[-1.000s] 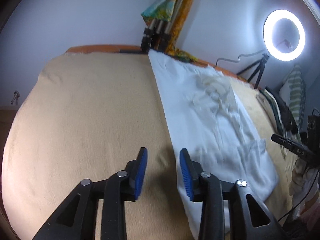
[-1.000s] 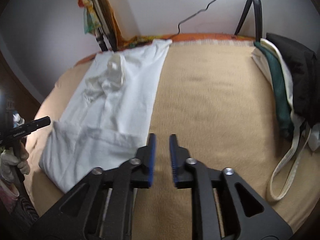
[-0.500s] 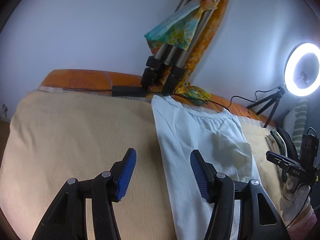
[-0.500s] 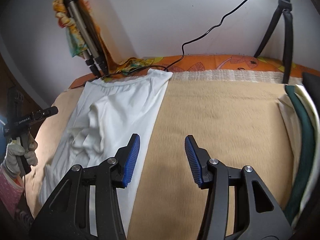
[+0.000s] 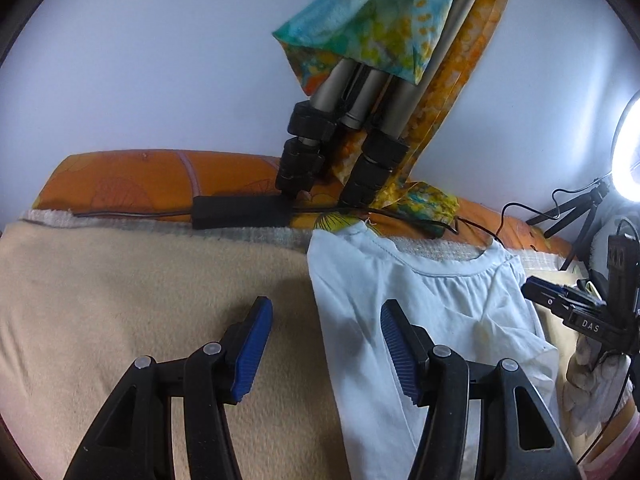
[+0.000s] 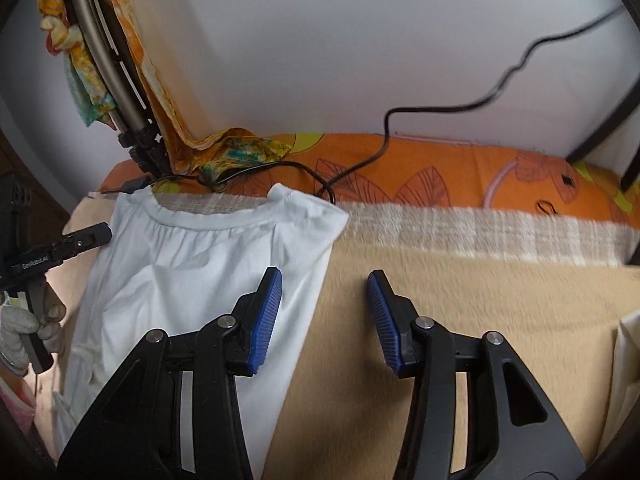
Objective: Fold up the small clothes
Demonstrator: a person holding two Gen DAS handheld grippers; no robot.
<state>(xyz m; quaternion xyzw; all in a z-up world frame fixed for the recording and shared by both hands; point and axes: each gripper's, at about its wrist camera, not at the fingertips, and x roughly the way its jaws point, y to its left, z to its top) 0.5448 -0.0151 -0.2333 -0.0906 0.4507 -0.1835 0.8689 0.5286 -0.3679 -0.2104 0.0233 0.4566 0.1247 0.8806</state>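
A white garment (image 5: 432, 312) lies folded lengthwise on the tan blanket (image 5: 120, 300), its gathered neckline toward the wall. My left gripper (image 5: 326, 344) is open and empty, straddling the garment's left edge near the collar. In the right wrist view the garment (image 6: 192, 272) lies at the left, and my right gripper (image 6: 324, 312) is open and empty, straddling its right edge near the far corner. The left gripper (image 6: 72, 244) also shows at the garment's far side there, and the right gripper (image 5: 560, 304) shows in the left wrist view.
A tripod (image 5: 340, 152) draped with a colourful cloth (image 5: 380, 20) stands at the wall behind the collar. A black cable (image 6: 440, 120) runs over the orange pillow (image 6: 460, 176). A ring light (image 5: 628, 152) is at the right. A black box (image 5: 240, 212) lies by the pillow.
Both grippers have moved forward along the garment from its lower end toward the collar. The right gripper's jaws have opened wide, and the left's have opened further.
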